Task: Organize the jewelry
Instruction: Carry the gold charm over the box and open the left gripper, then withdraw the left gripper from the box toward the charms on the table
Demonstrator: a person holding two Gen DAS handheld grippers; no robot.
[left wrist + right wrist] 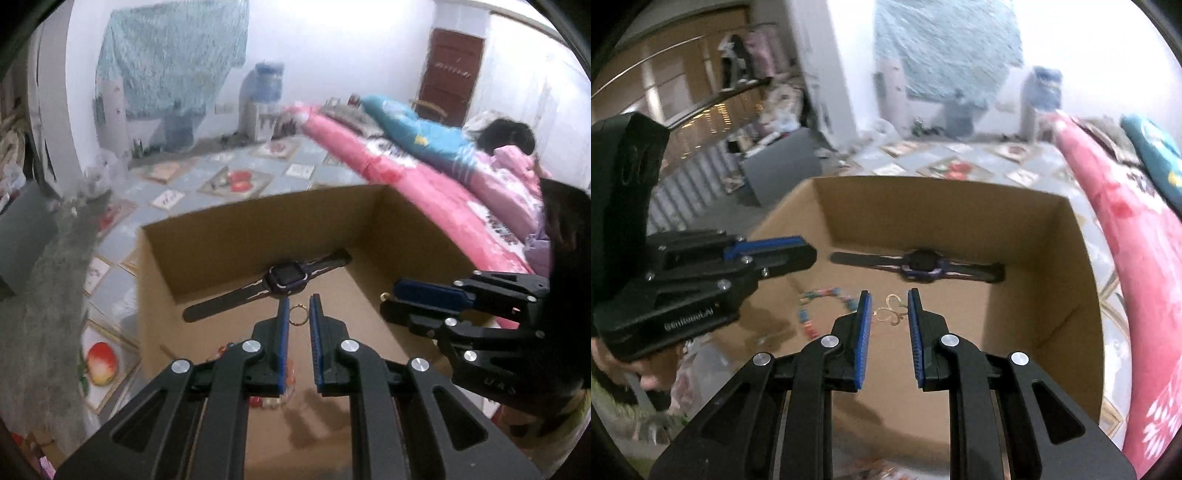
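Here, brown cardboard box (1052, 280) seen holding dark purple watch (921, 264), colourful bead bracelet (820, 306), thin gold ring (297, 315). Left claw (297, 314) narrow, nothing gripped. Right claw (889, 314) narrow, nothing gripped, above gold butterfly charm (892, 314).

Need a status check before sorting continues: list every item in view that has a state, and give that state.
Open-topped brown cardboard box: upright, jewelry lying on its floor.
Black and purple smartwatch: flat, strap spread out, by the far wall.
Small gold ring: lying flat, unheld.
Gold butterfly-shaped pendant: lying flat, unheld.
Colourful bead bracelet: lying flat in a loop.
Left claw: slightly parted, empty.
Right claw: slightly parted, empty.
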